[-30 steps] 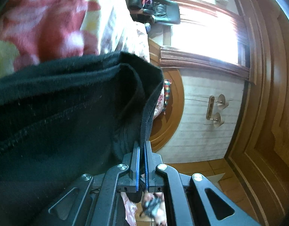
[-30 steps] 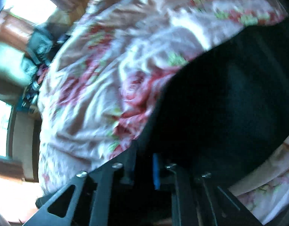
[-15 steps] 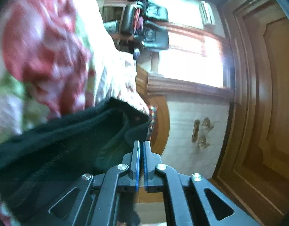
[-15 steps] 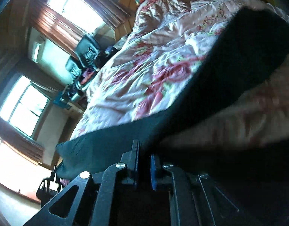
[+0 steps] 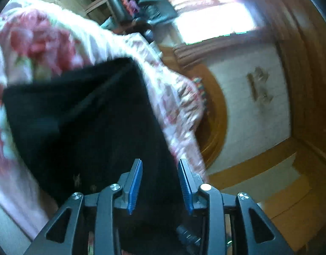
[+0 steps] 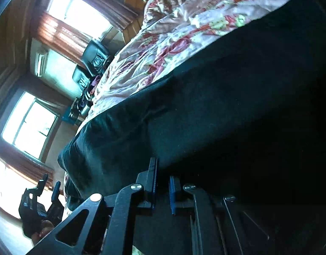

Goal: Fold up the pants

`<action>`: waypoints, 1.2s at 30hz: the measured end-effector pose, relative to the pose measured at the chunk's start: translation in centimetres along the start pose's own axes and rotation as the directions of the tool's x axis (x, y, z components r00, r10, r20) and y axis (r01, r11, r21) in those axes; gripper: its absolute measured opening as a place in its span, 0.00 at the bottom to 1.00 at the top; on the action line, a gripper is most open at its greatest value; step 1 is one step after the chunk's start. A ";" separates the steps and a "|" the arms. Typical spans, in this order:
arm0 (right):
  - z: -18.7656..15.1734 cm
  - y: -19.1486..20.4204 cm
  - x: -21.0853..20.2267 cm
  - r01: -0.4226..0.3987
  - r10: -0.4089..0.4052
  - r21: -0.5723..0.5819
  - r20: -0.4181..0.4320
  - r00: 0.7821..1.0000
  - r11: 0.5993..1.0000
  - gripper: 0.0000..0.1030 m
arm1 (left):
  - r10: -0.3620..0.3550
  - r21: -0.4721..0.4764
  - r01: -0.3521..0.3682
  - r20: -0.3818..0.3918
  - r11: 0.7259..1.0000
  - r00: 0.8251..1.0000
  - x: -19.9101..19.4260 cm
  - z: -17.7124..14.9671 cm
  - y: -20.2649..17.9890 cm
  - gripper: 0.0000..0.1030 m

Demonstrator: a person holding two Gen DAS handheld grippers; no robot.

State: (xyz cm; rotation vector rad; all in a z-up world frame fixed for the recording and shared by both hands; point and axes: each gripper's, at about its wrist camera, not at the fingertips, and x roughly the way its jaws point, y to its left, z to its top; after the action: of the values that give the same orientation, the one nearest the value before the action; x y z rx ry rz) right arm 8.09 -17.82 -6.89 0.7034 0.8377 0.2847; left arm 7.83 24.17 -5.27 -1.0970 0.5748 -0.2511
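Pants: we see the black pants (image 5: pixel 82 114) lying on the floral quilt (image 5: pixel 41 42), folded into a thick, squared block with one crisp corner toward the headboard and a diagonal crease across the top layer.
What changed: a second ago our left gripper (image 5: pixel 159 186) was pinched on the cloth's edge; now its jaws are opening, the blue pads (image 5: pixel 134 188) stand clearly apart, and dark fabric shows between them without either pad pressing on it. We have also pulled back, so the whole folded block is in view.
Meaning for the task: we judge this fold as laid down and let go on the left side.
Right gripper (image 6: pixel 163 188): its narrow gap is filled with black cloth in both earlier views and now; we read it as still clamped on the pants (image 6: pixel 205 106), which lie low and flat before it.
Fabric: matte, soft knit, limp enough to sag at its rounded far end in the right view.
Quilt: glossy, wrinkled, pink with red roses.
Surroundings: curved wooden headboard (image 5: pixel 218 114), pale wall, bright windows (image 6: pixel 29 125), black chair (image 6: pixel 95 53).
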 end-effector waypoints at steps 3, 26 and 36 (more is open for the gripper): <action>-0.3 -0.7 -0.5 -0.028 0.028 0.038 -0.002 1.000 0.999 0.10 | 0.102 -0.019 -0.102 -0.017 0.995 0.995 0.6 -0.7 0.6 0.34; -0.9 -2.2 -1.1 -0.071 0.072 0.133 -0.004 0.997 0.989 0.09 | 0.255 -0.027 -0.254 0.053 0.967 0.965 -0.2 -2.7 1.1 0.51; -1.0 -2.8 -1.3 -0.081 0.082 0.163 0.002 0.997 0.983 0.09 | 0.154 -0.084 -0.155 -0.017 0.984 0.988 1.5 -3.2 1.8 0.58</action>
State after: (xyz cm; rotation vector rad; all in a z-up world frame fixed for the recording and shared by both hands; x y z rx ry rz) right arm 6.38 -20.03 -8.51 0.8919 0.8446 0.2935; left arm 7.18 21.85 -8.37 -1.1279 0.6817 -0.0979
